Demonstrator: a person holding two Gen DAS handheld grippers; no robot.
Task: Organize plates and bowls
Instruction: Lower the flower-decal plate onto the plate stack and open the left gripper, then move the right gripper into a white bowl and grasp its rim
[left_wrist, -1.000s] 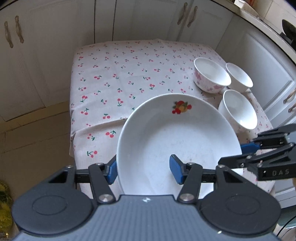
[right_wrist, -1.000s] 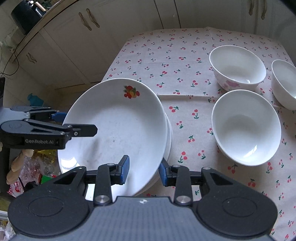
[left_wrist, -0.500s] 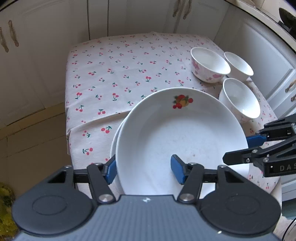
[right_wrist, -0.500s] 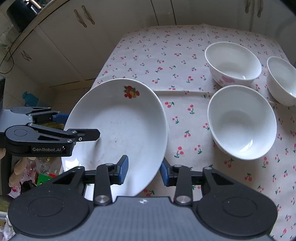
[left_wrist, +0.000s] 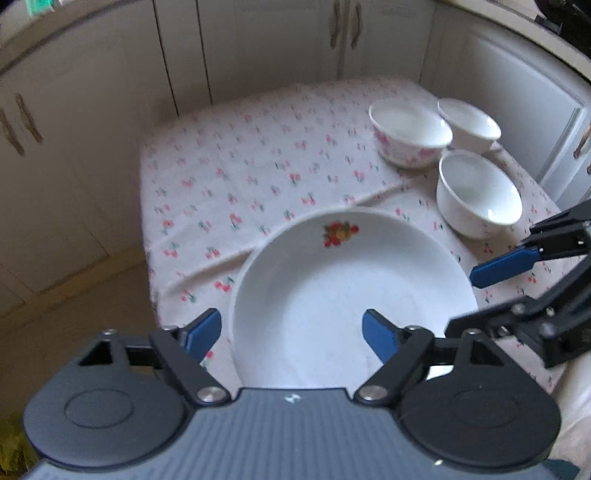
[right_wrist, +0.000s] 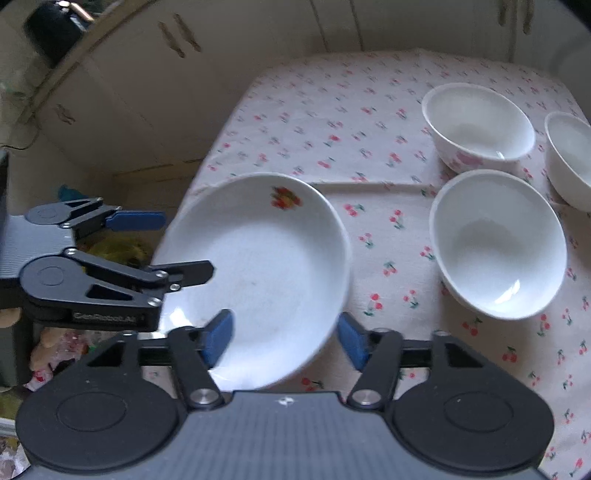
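The white plate (left_wrist: 354, 295) with a fruit motif lies at the bench's (left_wrist: 240, 177) near edge. Left gripper (left_wrist: 291, 332) and right gripper (right_wrist: 282, 338) jaws have just opened, released, straddling its rim. Three bowls (right_wrist: 498, 243) stand clustered beside it.
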